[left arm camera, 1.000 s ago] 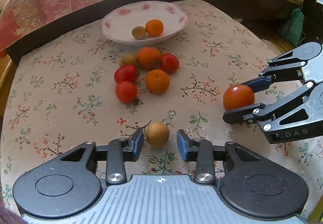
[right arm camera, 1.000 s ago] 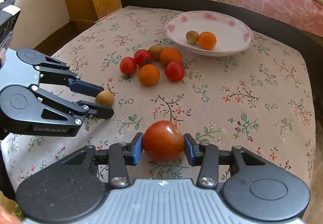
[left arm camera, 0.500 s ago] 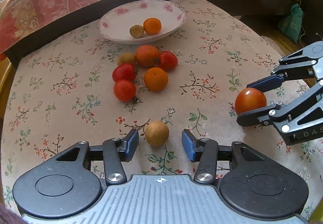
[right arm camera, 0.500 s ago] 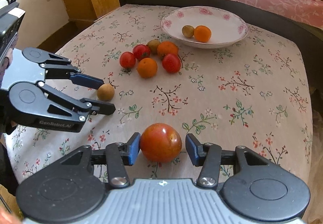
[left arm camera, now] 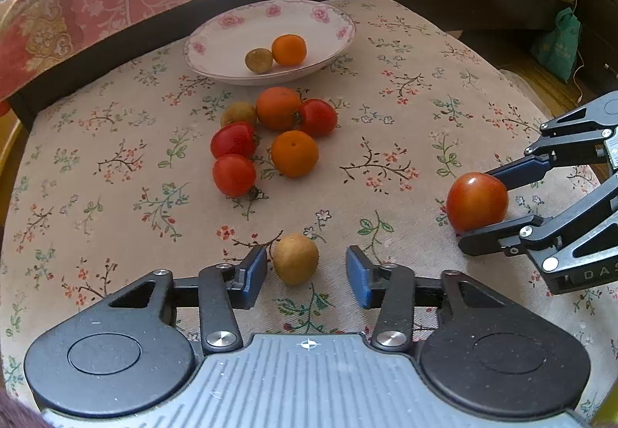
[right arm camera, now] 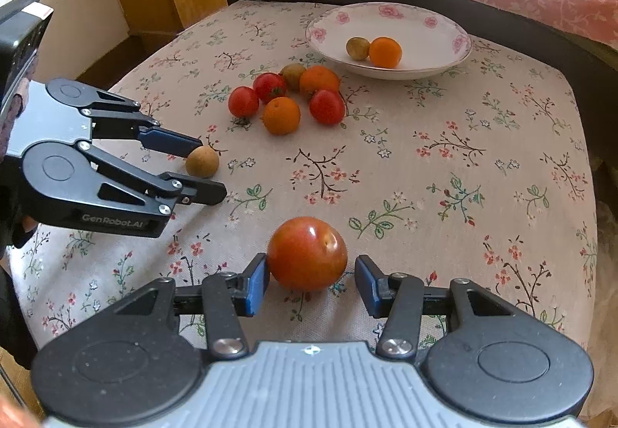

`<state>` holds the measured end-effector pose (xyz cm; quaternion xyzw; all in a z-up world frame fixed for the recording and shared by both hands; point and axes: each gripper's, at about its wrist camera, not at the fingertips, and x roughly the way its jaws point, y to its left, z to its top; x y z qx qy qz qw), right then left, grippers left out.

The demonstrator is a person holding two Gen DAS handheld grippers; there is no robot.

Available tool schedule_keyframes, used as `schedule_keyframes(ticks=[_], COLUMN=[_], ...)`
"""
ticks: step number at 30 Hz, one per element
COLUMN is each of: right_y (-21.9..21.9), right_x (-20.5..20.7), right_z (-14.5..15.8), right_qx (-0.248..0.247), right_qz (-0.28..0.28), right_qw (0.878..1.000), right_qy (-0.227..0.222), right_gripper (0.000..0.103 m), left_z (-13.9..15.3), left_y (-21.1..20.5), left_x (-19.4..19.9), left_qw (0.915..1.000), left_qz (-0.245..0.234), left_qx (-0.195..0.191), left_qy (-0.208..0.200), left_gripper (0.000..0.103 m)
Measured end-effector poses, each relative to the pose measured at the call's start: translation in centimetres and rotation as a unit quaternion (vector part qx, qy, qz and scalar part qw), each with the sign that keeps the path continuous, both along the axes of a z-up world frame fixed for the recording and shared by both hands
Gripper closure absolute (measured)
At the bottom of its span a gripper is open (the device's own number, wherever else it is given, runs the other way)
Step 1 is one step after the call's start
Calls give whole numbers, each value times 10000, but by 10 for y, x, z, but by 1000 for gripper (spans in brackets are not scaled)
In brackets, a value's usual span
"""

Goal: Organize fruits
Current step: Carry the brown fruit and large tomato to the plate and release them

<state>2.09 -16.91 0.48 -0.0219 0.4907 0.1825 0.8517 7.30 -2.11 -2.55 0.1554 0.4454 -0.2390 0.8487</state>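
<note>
Both grippers released, a fruit sitting between each pair of jaws on the floral-cloth surface (left arm camera: 405, 119).

L wrist: left gripper (left arm camera: 306, 269) spread wide around small round tan-brown fruit (left arm camera: 295, 258); looks light, firm-skinned, prob. rolls, so take it across the middle. R wrist: right gripper (right arm camera: 311, 279) apart round big glossy red tomato (right arm camera: 307, 253), soft, slick, bruises easily; squeeze gently at widest part. Writing: "GenRobot.AI" on left gripper, "DAS…" on right.

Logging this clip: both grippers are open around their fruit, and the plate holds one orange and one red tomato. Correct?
Not quite. The plate holds an orange and a small brown fruit, not a red tomato, as the right wrist view shows. The rest stands.
</note>
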Motion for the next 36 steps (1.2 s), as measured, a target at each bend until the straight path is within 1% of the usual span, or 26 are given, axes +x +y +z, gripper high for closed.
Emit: schedule_keyframes(ticks=[2, 3, 5, 9, 15, 22, 28, 36], right_y=[0, 1, 1, 0, -6, -5, -6, -9], right_x=[1, 1, 2, 3, 12, 27, 47, 81], right_z=[0, 0, 2, 2, 6, 15, 25, 37], right_qx=[19, 29, 55, 104, 196, 296, 358, 352], right_qz=[-6, -3, -33, -140, -293, -316, -410, -515], right_qw=[10000, 10000, 10000, 9998, 9993, 9987, 9974, 9951], right_qy=[-20, -28, -30, -33, -99, -265, -482, -765], right_gripper=[54, 58, 59, 59, 59, 59, 59, 59], left_z=[0, 0, 1, 2, 6, 20, 31, 45], left_y=[-2, -3, -3, -2, -5, -11, -14, -29], left_x=[0, 0, 1, 4, 10, 21, 43, 73], left_qw=[10000, 10000, 9999, 9999, 10000, 9997, 9987, 9970], left_qz=[-9, -3, 48, 108, 85, 91, 211, 244], left_qx=[48, 75, 108, 108, 33, -119, -207, -273], left_qy=[-18, -28, -42, -3, -22, -202, -403, -688], left_gripper=[57, 59, 64, 69, 70, 70, 70, 70])
